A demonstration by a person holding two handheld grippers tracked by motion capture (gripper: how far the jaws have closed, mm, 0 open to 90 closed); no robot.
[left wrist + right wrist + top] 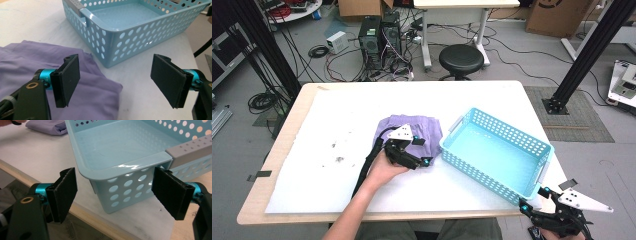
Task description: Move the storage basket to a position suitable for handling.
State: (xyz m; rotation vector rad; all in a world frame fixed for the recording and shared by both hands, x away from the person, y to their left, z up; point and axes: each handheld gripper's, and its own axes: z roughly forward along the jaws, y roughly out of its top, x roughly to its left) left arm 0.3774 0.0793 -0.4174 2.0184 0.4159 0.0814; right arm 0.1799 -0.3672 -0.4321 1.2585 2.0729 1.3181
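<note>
A folded purple cloth [408, 126] lies mid-table on the white cover. My left gripper [422, 151] rests over the cloth's front right part, open; in the left gripper view its jaws stand wide apart above the cloth's corner [97, 97], nothing between them. Just right of the cloth sits an empty light-blue perforated basket [477, 170], seen close ahead in the left gripper view [125, 42]. My right gripper [534, 199] is at the table's front right edge, open, its jaws either side of the basket's near corner [125, 168] without touching it. The cloth [47, 126] shows far off.
The white cover [327, 165] has a few dark smudges at left. The wooden table edge [95, 220] runs just below the basket corner. Beyond the table stand a black stool [461, 59], computer towers [379, 40], cables and black frame posts [584, 55].
</note>
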